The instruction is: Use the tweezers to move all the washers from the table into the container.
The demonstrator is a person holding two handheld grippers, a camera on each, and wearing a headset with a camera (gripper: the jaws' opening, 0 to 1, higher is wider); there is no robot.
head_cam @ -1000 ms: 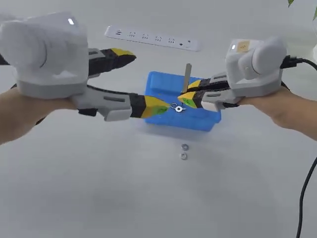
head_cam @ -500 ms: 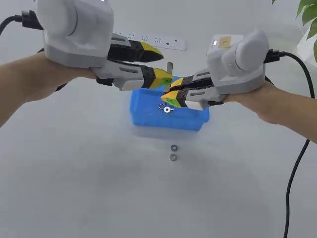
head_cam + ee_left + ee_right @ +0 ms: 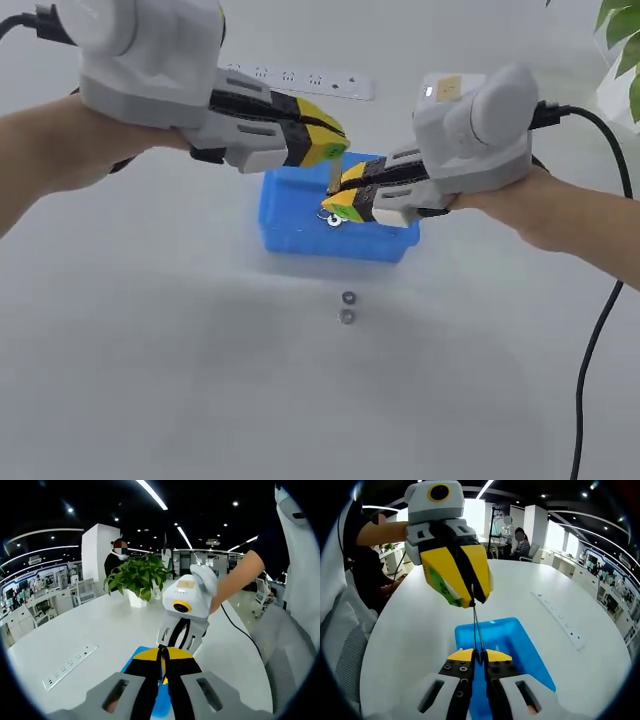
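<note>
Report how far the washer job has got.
Done: a few washers appear to lie inside the blue container. In hand: the tweezers are pinched by both the left tool and the right tool, above the container. Left: two loose washers lie on the table in front of it.

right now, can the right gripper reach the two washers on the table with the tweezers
Probably not yet: the tweezers are clamped by the right gripper and seemingly the left gripper too, over the container. The washers lie uncovered.

Left claw (image 3: 336, 143) closed, right claw (image 3: 334, 209) closed, tips facing
</note>
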